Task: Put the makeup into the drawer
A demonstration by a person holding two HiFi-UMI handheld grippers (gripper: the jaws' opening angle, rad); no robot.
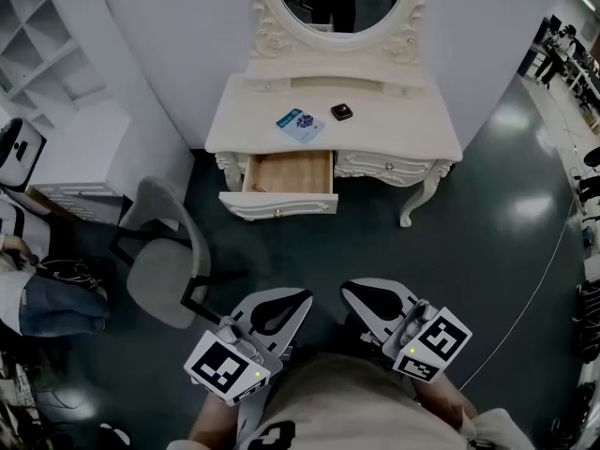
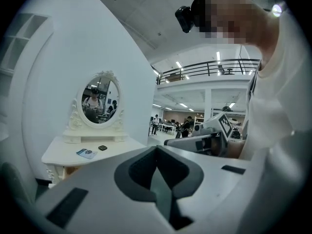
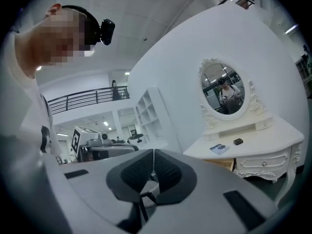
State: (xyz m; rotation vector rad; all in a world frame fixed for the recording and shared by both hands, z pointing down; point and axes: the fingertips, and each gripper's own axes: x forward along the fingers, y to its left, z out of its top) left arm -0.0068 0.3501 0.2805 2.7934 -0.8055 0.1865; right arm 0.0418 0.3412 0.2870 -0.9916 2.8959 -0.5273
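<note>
**Both hand-held grippers closed and empty, makeup well ahead**

We hold the left hand-held gripper (image 1: 279, 309) and the right hand-held gripper (image 1: 377, 300) side by side close to our body. Each has its jaws pressed together with nothing between them.

Well ahead of both stands the white worktop (image 1: 403, 134). The makeup lies on it: a flat blue packet (image 1: 301, 125) and, just beyond and to the right of it, a small black compact (image 1: 341, 112). The drawer (image 1: 286, 172) hangs open below the packet, on the side nearer us, and looks empty. A grey chair (image 1: 159, 261) sits ahead and left of the left hand-held gripper.

We judge the step in hand to be the approach. To do it well, we should:
- step in clear of the chair;
- spread the jaws before reaching either piece;
- pinch the compact across its sides;
- take the thin packet by an edge.
</note>
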